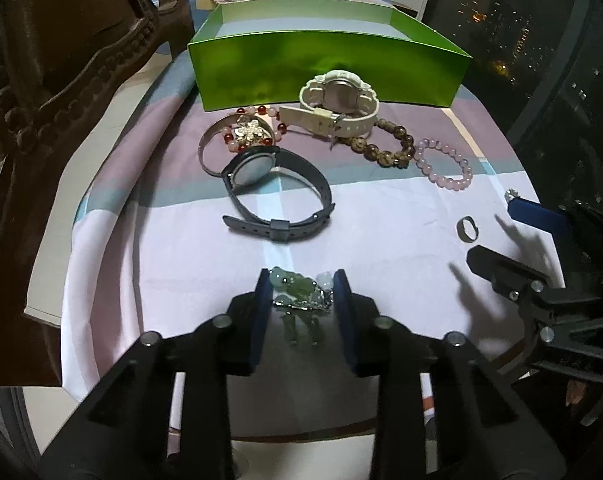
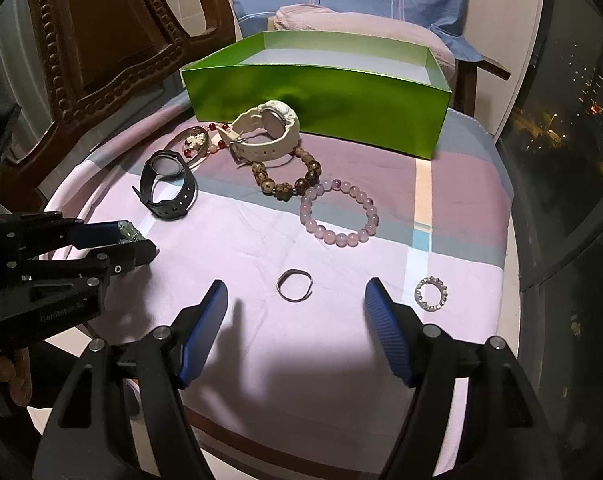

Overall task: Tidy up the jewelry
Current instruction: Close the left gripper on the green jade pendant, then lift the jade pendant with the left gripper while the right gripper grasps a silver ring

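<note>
step: pick-up, first piece | left gripper (image 1: 301, 300) pinching jade charm (image 1: 297, 286), seemingly just above cloth | right gripper (image 2: 295, 328) spread, ring (image 2: 294, 285) just ahead between fingers | box (image 2: 313, 96) far ahead | next: carry charm over box wall, release

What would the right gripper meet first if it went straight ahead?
Probably the plain ring, lying between the open right gripper's fingers on the cloth; depth is uncertain.
</note>
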